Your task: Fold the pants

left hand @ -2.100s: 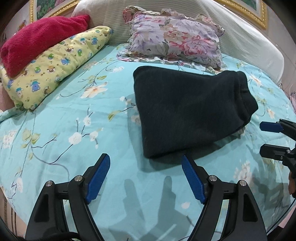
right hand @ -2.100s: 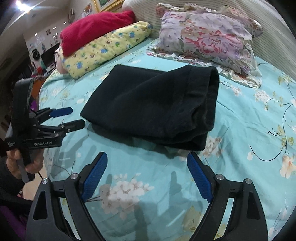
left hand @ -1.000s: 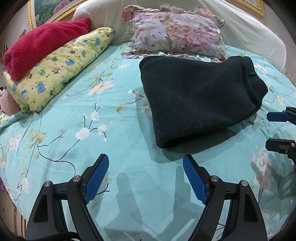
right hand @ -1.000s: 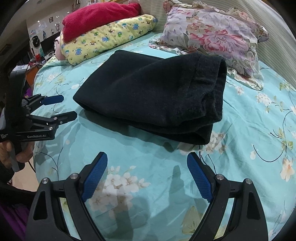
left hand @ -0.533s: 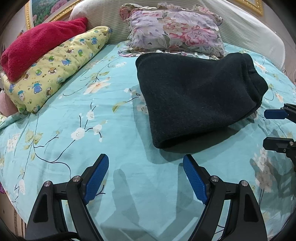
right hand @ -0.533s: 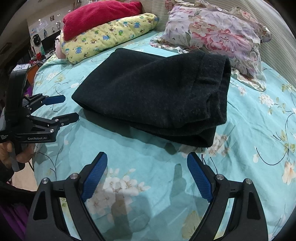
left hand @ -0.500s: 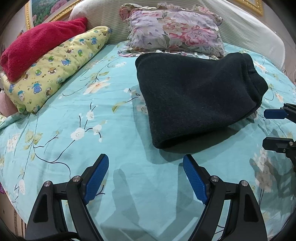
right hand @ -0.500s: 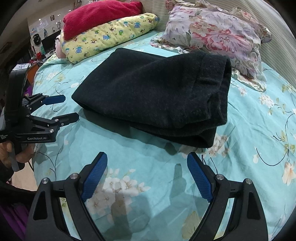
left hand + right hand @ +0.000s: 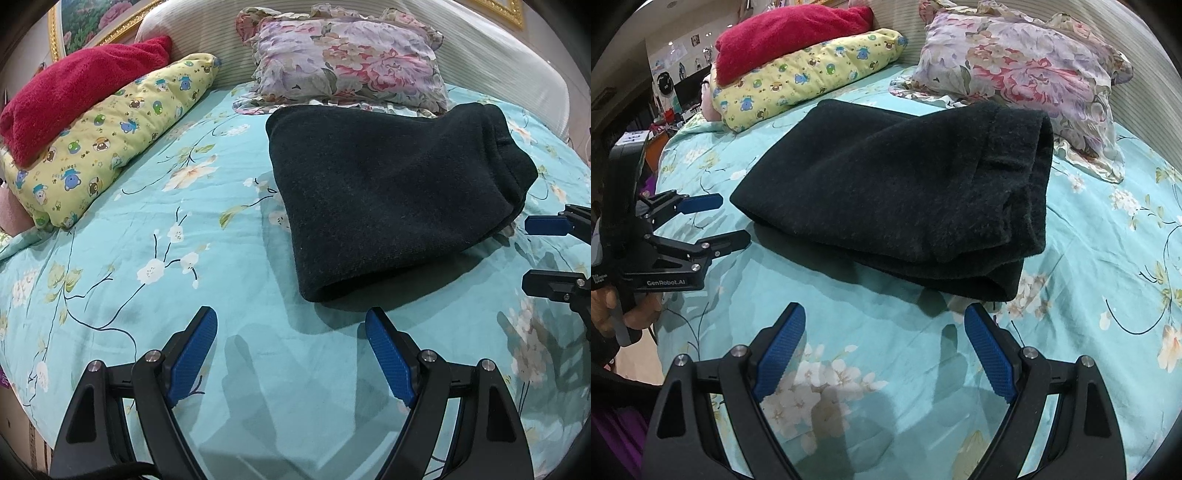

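The black pants (image 9: pixel 388 192) lie folded into a thick rectangle on the turquoise floral bedspread (image 9: pixel 155 229), also in the right wrist view (image 9: pixel 905 199). My left gripper (image 9: pixel 291 332) is open and empty, hovering just short of the fold's near corner; it also shows in the right wrist view (image 9: pixel 731 218), left of the pants. My right gripper (image 9: pixel 884 328) is open and empty, just short of the pants' near edge; it shows at the right edge of the left wrist view (image 9: pixel 526 254).
A floral pillow (image 9: pixel 351 62) lies behind the pants against the striped headboard (image 9: pixel 498 55). A yellow cartoon-print pillow (image 9: pixel 110 133) with a red blanket (image 9: pixel 74 92) on it sits at the back left. The bed's edge and floor lie at the left (image 9: pixel 635 354).
Both grippers have drifted slightly closer to the folded pants and stay open. The pants have not moved.
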